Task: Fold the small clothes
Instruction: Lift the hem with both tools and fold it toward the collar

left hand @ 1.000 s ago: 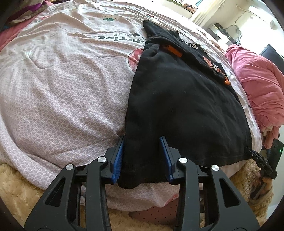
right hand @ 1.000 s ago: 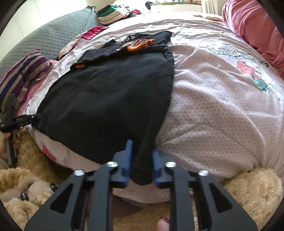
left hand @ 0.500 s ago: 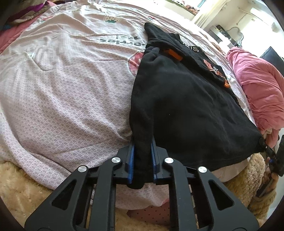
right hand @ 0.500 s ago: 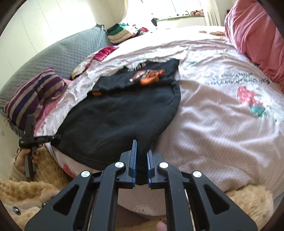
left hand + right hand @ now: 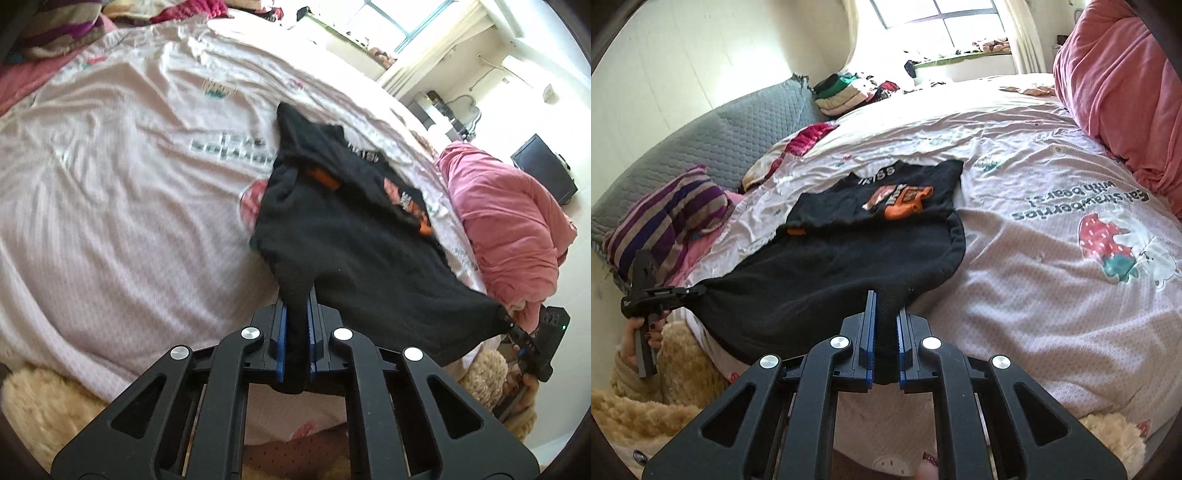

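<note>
A small black garment with an orange print lies on the pink-white duvet, its near hem raised off the bed. My left gripper is shut on one hem corner, with black cloth pinched between the blue pads. My right gripper is shut on the other corner of the garment. The hem is stretched taut between them. The right gripper also shows at the right edge of the left wrist view. In the right wrist view the left gripper shows at the left, held by a hand.
A pink blanket pile lies along the bed's right side. A striped pillow and a grey quilted headboard are at the left. A heap of folded clothes sits at the far end. Fluffy beige fabric borders the near edge.
The left gripper's jaws closed on the hem corner. Both grippers have risen, lifting the near hem off the bed and pulling it taut.
</note>
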Action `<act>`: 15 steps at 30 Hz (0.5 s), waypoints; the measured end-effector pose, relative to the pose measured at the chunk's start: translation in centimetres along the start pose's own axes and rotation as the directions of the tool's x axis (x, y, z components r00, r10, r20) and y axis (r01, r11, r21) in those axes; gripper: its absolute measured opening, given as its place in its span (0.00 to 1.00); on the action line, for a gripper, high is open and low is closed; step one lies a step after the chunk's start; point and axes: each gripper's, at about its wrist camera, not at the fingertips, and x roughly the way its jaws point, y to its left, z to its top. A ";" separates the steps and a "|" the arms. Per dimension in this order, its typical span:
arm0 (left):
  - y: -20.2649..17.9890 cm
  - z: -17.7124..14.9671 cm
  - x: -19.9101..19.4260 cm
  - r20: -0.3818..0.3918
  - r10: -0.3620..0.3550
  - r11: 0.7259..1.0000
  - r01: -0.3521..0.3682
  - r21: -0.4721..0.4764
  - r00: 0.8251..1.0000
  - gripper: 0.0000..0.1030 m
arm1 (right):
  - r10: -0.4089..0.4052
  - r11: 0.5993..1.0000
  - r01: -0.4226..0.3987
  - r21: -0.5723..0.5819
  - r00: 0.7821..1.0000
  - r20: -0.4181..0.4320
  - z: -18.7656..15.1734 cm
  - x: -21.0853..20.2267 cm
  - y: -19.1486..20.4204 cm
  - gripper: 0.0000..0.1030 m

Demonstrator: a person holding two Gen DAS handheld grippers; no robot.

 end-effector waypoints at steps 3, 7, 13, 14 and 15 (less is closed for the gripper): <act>-0.7 1.2 -0.1 0.024 -0.005 1.000 0.004 0.014 1.000 0.03 | -0.008 1.000 0.008 0.007 1.000 0.024 0.8 -0.2 -0.3 0.07; -1.3 2.6 0.0 0.046 -0.005 1.000 0.004 0.023 0.999 0.03 | -0.014 1.000 0.014 0.003 0.999 0.048 1.8 -0.2 -0.4 0.07; -1.8 4.7 0.3 0.074 -0.005 1.000 0.003 0.026 0.997 0.03 | -0.036 0.999 0.037 -0.016 0.997 0.070 3.5 0.5 -0.3 0.07; -1.7 5.0 0.3 0.078 -0.006 1.000 0.004 0.023 0.997 0.02 | -0.036 0.999 0.037 -0.014 0.997 0.075 3.8 0.6 -0.3 0.07; -1.8 5.2 0.3 0.086 -0.005 1.000 0.003 0.020 0.996 0.02 | -0.037 0.999 0.038 -0.014 0.996 0.078 4.0 0.7 -0.3 0.07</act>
